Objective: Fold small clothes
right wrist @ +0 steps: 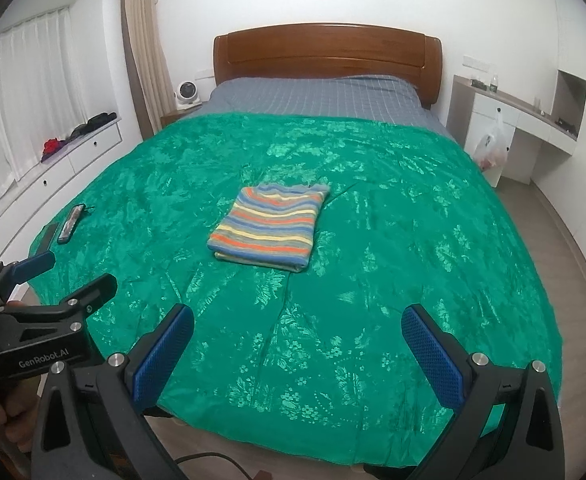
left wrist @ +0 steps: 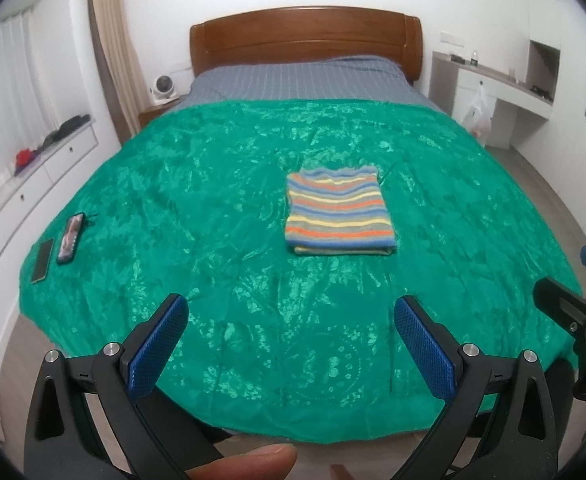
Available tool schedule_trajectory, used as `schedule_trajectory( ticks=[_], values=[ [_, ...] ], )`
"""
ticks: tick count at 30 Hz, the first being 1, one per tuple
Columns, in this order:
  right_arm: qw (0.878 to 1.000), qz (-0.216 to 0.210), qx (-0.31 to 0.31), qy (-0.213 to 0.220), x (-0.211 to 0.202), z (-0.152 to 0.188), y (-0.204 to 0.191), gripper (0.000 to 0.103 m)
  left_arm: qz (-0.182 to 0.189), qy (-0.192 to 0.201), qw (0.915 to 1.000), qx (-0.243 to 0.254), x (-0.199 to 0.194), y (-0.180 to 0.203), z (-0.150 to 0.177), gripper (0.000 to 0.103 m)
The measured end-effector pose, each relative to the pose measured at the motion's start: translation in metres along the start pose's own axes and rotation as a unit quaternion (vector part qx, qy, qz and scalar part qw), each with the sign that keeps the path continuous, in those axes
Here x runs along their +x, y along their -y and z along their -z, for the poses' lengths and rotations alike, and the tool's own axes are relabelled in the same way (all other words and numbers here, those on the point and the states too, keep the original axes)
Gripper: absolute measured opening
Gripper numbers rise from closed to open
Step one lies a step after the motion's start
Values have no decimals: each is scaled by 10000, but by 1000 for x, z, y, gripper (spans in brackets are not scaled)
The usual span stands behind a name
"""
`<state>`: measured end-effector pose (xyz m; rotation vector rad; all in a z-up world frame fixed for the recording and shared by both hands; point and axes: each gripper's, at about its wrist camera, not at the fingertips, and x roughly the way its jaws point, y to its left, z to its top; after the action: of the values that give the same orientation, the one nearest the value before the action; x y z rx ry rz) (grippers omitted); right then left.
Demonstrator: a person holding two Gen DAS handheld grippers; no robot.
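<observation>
folded striped garment (right wrist: 269, 226) – green bedspread (right wrist: 393, 240), tongs (right wrist: 297, 320) agape

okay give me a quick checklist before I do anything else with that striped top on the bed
1. Left gripper open and holding nothing: ok.
2. Right gripper open and holding nothing: ok.
3. Striped top folded into a compact rectangle, no sleeve sticking out: ok.
4. Top lying fully on the green bedspread, away from its edges: ok.
5. Two phones near the bedspread's left edge, apart from the top: ok.
6. Layers underneath the fold lying even: cannot tell.
</observation>
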<state>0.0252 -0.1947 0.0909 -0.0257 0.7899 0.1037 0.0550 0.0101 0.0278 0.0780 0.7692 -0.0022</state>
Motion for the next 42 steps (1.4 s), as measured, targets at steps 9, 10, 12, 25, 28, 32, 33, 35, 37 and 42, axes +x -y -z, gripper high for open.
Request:
schedule_trajectory(
  ticks=[9,10,12,25,28,32,33,35,37,42],
  values=[
    [9999,-78,-20,-150,6,0,-4,102,-153,-40,9998,148,4,4,1,103],
    [9998,-78,-32,-165,7,1,-5,102,-170,-48,9997,152,5,4,1,103],
    [9998,-65,-105,-184,7,2,-7,102,-147,-68,9998,126,6,2,1,103],
    [9993,39,-360,-119,6,0,-18,102,-156,-42,9998,134,7,-1,1,103],
    [9994,76,-307,-105,5,-1,-17,102,-135,-32,9998,132,6,0,0,103],
    [9996,89,-251,-97,4,-1,-15,102,-123,-21,9998,156,6,2,-1,103],
    [9996,96,-253,-94,4,-1,-15,102,-111,-26,9998,164,6,3,-1,103],
    [9996,97,-249,-96,4,-2,-14,102,-113,-27,9998,181,6,4,-2,103],
    [9996,106,-253,-92,4,-2,-13,102,-115,-23,9997,193,6,5,-2,103],
    [9996,89,-244,-86,3,-3,-13,102,-103,-26,9998,194,5,6,-3,103]
  ],
)
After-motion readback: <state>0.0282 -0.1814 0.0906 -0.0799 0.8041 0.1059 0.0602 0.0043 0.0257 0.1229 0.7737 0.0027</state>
